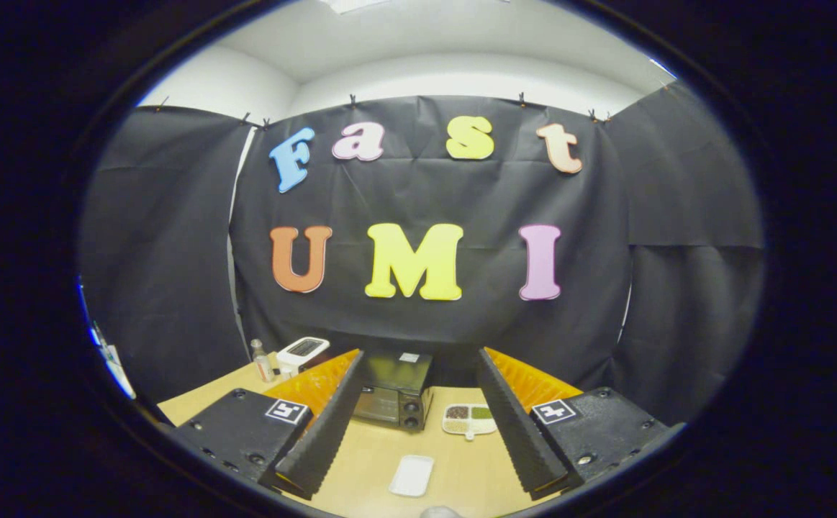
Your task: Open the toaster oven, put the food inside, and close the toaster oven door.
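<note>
Gripper view looks down along the two fingers onto a light wooden surface (pixel 360 460) in front of the black cloth wall. Well beyond the fingertips, at the far side of the surface against the cloth, stands the black toaster oven (pixel 394 390). Its long axis runs left to right, and its glass door faces toward the camera, angled a little to the left; the door is shut, with two round knobs one above the other at its right end. Just right of the oven lies a white divided dish (pixel 469 419) whose compartments hold dark, pale and green contents too small to name. Nearer, between the fingers, a white rectangular tray (pixel 412 475) rests flat with nothing seen on it, its long axis running roughly away from the camera. Off to the left of the oven are a small clear bottle (pixel 262 360) and a white appliance (pixel 302 351) with a dark top panel.

The hand-held gripper (pixel 419 483) hangs above the surface with its fingers spread wide apart, holding nothing and touching nothing.
</note>
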Demonstrator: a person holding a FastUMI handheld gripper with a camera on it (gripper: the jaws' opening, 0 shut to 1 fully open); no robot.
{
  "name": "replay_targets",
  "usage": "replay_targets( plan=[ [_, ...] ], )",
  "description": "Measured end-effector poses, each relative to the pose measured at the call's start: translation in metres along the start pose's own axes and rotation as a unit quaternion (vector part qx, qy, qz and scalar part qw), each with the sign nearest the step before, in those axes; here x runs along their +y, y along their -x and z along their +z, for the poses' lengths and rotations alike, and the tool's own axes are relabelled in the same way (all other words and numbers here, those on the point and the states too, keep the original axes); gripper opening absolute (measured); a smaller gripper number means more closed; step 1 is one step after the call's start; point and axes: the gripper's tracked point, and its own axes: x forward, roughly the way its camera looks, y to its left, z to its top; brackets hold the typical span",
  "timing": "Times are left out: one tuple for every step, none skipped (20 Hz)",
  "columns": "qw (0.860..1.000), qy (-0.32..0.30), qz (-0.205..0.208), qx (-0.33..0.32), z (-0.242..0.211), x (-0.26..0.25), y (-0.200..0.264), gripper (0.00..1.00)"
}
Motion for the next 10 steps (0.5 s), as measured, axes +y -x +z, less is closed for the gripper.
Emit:
replay_targets(
  plan=[
    [1.0, -0.009, 0.001, -0.002, -0.001, -0.001, 0.006, 0.98],
    [1.0, -0.017, 0.001, 0.002, -0.004, -0.001, 0.011, 0.98],
    [1.0, -0.022, 0.002, 0.005, -0.009, 0.0, 0.016, 0.98],
    [1.0, -0.027, 0.002, 0.009, -0.01, 0.001, 0.019, 0.98],
    [1.0, -0.029, 0.001, 0.012, -0.013, 0.003, 0.023, 0.98],
    [1.0, -0.028, -0.003, 0.009, -0.01, 0.003, 0.025, 0.98],
    [1.0, -0.026, -0.013, 0.012, -0.009, 0.002, 0.028, 0.98],
    [1.0, -0.026, -0.012, 0.01, -0.007, 0.006, 0.032, 0.98],
    [1.0, -0.028, -0.009, 0.008, -0.003, 0.01, 0.034, 0.99],
    [1.0, -0.026, -0.012, 0.013, -0.007, 0.011, 0.035, 0.98]
  ],
)
